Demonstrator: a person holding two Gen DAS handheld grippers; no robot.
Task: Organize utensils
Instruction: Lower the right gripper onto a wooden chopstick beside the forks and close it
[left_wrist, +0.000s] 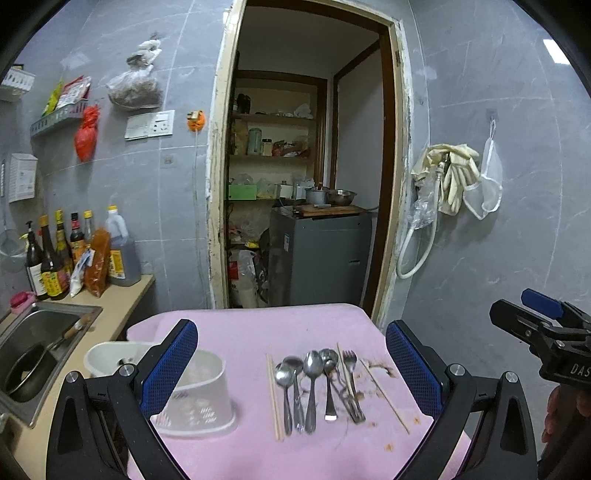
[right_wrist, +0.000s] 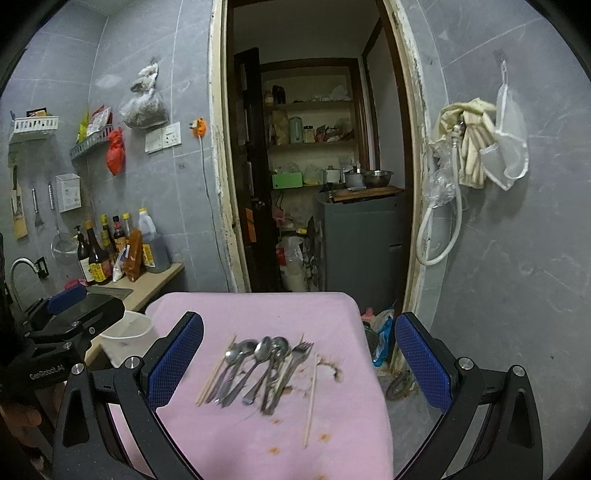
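A: What do you have in front of you?

B: Your left gripper (left_wrist: 291, 373) and right gripper (right_wrist: 299, 363) both hang over the pink cloth (left_wrist: 243, 332), jaws spread wide, nothing between them. You can see each one from the other's camera, off to the side.

A: Count the utensils.

B: Four spoons (left_wrist: 312, 384) lie side by side in the middle of the cloth, bowls far, handles near. Right of them are forks (left_wrist: 351, 384), stacked; you can make out at least two, but the exact number is unclear. Three chopsticks (left_wrist: 274, 397): one left of the spoons, one across the forks, one apart on the right. One white holder (left_wrist: 199, 398) lies on its side at the cloth's left edge, open end far.

A: And the surface?

B: The cloth is stained with brown smears (left_wrist: 380, 367) right of the forks and orange spots nearer you.

A: The room?

B: Grey tiled walls, an open doorway (left_wrist: 306, 147) to a pantry ahead, a sink (left_wrist: 33, 350) with a pan at left, sauce bottles (left_wrist: 55, 254) on the counter, gloves (left_wrist: 454, 177) hanging right of the door.
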